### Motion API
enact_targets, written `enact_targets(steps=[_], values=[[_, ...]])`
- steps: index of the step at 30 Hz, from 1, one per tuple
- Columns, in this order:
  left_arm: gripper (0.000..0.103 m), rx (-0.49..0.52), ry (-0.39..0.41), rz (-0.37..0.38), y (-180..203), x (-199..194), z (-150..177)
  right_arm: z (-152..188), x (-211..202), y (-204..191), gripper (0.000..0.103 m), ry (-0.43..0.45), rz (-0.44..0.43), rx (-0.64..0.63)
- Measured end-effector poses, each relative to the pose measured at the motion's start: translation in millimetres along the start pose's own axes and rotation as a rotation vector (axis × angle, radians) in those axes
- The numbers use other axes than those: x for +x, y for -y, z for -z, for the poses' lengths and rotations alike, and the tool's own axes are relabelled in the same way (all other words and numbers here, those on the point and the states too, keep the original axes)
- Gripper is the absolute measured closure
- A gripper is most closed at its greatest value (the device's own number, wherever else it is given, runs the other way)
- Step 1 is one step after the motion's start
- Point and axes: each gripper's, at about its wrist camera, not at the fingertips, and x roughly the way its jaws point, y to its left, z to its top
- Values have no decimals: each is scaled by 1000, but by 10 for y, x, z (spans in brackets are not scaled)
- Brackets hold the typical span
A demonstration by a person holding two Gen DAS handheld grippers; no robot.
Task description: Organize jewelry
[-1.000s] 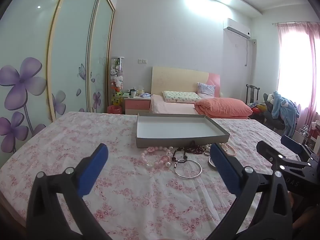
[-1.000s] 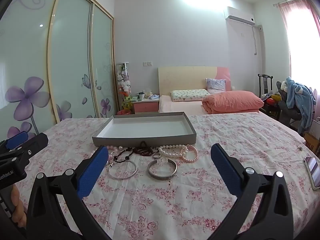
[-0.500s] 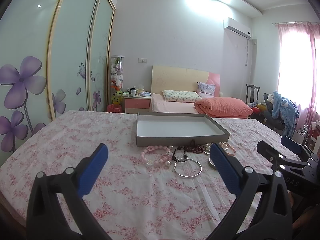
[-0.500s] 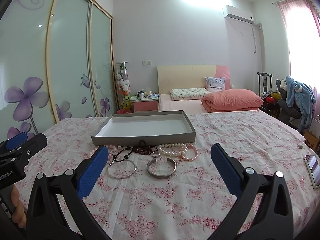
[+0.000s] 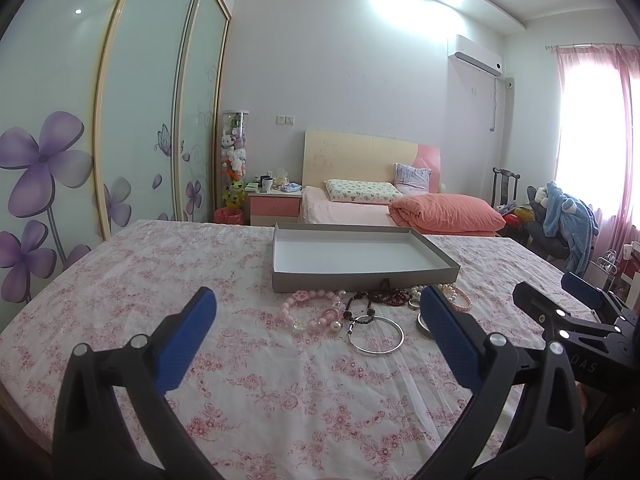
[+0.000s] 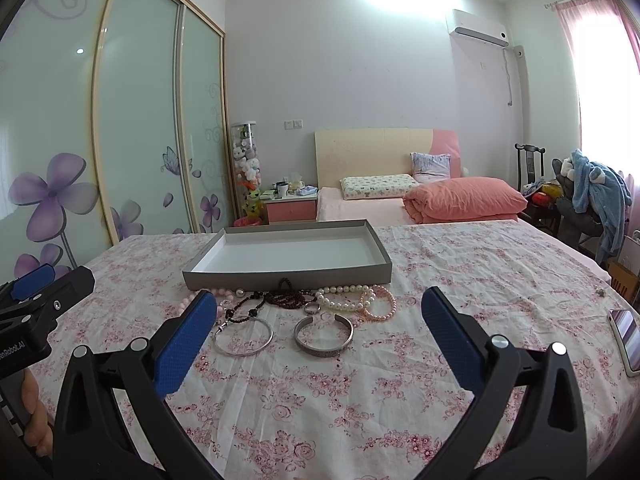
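Note:
A shallow grey tray (image 5: pixel 360 280) (image 6: pixel 288 278) with a white inside stands empty on the floral tablecloth. Jewelry lies in a row in front of it: a pink bead bracelet (image 5: pixel 308 312), dark bead strands (image 6: pixel 286 298), a thin silver bangle (image 5: pixel 376 336) (image 6: pixel 243 338), a silver cuff (image 6: pixel 324 334), a small ring (image 6: pixel 312 308), white pearls (image 6: pixel 340 298) and a pink pearl bracelet (image 6: pixel 378 304). My left gripper (image 5: pixel 316 332) is open and empty, short of the jewelry. My right gripper (image 6: pixel 316 332) is open and empty, in front of the cuff.
A phone (image 6: pixel 628 338) lies near the table's right edge. Each gripper shows at the side of the other's view: the right one (image 5: pixel 576 320), the left one (image 6: pixel 36 300). A bed (image 6: pixel 420 200), a wardrobe and a chair with clothes stand behind the table.
Both views have shifted only slightly; the right gripper has eased a little toward the jewelry. Nothing has been touched or moved.

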Motion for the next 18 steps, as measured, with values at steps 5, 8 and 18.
enact_targets(steps=[5, 8, 18], values=[[4, 0, -1, 0, 1, -1, 1, -32, 9, -13, 2, -1, 0, 0], [4, -1, -1, 0, 0, -1, 0, -40, 11, -18, 2, -2, 0, 0], [4, -1, -3, 0, -1, 1, 0, -55, 10, -23, 2, -3, 0, 0]])
